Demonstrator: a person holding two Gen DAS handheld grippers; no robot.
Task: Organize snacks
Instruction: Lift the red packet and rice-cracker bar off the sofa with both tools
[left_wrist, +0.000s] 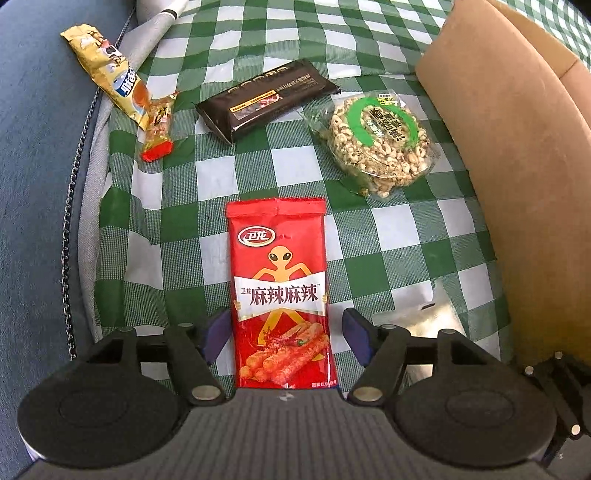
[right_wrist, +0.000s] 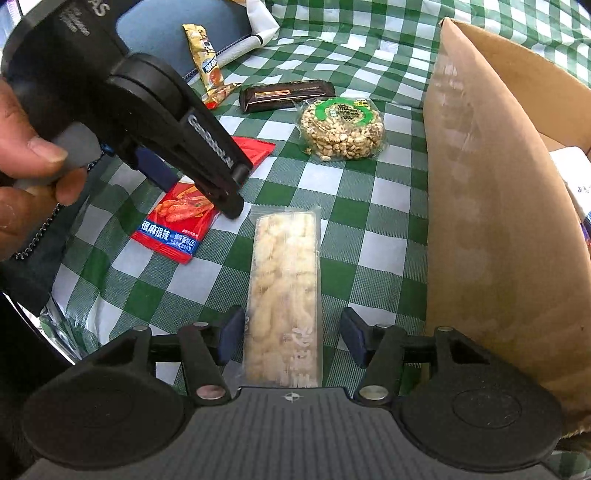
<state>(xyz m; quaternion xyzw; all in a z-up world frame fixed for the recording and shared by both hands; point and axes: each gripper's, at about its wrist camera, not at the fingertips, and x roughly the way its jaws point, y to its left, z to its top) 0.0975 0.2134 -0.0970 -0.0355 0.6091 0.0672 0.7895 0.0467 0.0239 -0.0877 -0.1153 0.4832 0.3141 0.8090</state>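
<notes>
**On the checked cloth, two packets sit between open jaws**

On the green-and-white checked cloth (left_wrist: 177, 229) we see our left hand-held gripper (left_wrist: 280, 334) spread wide around a red snack packet (left_wrist: 280, 288), its pads apart from the packet's edges. Our right hand-held gripper (right_wrist: 291, 334) is likewise open around a clear packet of pale crackers (right_wrist: 284, 295), gripping nothing. Farther off lie a black bar (left_wrist: 266, 99), a round puffed-grain cake (left_wrist: 380, 144) and a yellow wrapper (left_wrist: 107, 81). A cardboard box (right_wrist: 491, 229) stands just right of the snacks.
</notes>
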